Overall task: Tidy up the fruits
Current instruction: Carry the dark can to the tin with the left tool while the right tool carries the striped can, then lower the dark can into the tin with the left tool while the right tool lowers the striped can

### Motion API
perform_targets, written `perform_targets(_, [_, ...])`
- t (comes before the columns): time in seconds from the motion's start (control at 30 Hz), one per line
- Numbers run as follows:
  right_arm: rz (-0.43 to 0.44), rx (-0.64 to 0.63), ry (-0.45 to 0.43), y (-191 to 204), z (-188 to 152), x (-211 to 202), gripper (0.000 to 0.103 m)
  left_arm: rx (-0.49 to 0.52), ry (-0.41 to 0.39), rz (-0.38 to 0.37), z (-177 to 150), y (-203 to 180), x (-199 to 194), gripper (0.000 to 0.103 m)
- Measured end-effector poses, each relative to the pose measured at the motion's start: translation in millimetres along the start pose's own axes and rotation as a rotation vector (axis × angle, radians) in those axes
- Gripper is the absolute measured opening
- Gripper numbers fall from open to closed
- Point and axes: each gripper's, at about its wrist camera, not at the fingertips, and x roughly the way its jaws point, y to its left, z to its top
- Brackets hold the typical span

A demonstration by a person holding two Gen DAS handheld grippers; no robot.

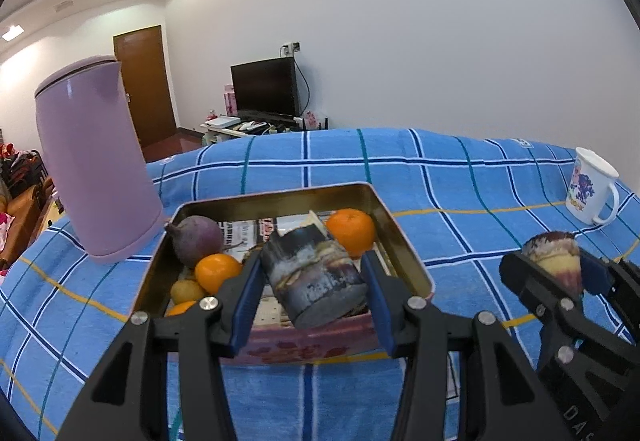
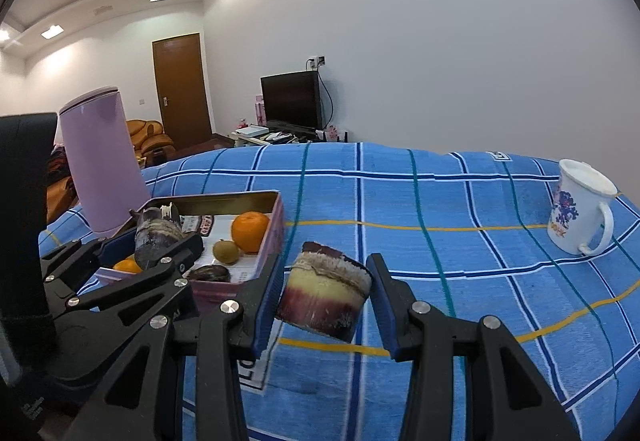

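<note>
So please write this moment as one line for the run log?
left tongs: shut on dark sugarcane piece, over tin | right tongs: shut on purple-yellow sugarcane piece, over blue cloth

Both wrist views look forward, close over the shared tin (image 1: 404,237) (image 2: 276,217)

White walls (image 1: 400,21), brown door (image 2: 182,89), dark TV (image 1: 266,89), lit ceiling panels (image 2: 52,31)
</note>
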Motion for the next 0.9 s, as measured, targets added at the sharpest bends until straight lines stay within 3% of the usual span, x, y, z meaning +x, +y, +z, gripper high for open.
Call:
perform_targets(0.23, [0.043, 0.012, 0.013, 12, 11, 3, 0.045, -0.025, -0.001, 0.015, 1, 19, -2, 0.051])
perform_targets(0.9, [0.117, -0.038, -0.075, 68, 35, 14, 0.045, -0.057, -0.022, 0.107, 19, 72, 4, 0.051])
